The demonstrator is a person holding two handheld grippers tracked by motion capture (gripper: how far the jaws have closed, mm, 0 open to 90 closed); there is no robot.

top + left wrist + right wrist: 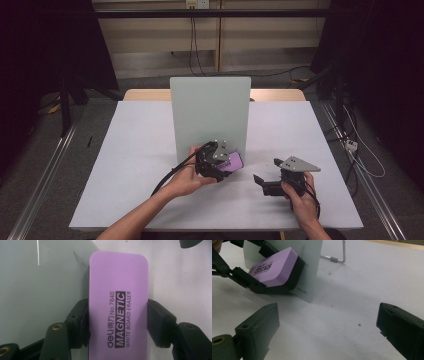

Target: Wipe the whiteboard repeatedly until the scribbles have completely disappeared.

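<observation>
Nearest the surface's front edge, the right tongs rest low on it, held in the person's right hand, to the right of the whiteboard and well apart from it. Their jaws stand spread wide with nothing between them; in the right gripper view the two black jaws rise at either side of a bare stretch of the surface.

Farther in, the left tongs, held in the left hand, sit at the whiteboard's lower right corner. They pinch the eraser, a purple block with a black felt underside and rounded corners, by its two long sides; its top carries black lettering, "MAGNETIC WHITE BOARD ERASER". In the right gripper view the eraser is tilted, its black felt face lying against the whiteboard's front near the lower edge, just above the surface.

The whiteboard stands upright near the middle of the surface, pale grey-green. Behind it, a thin metal stand leg reaches down to the surface.
</observation>
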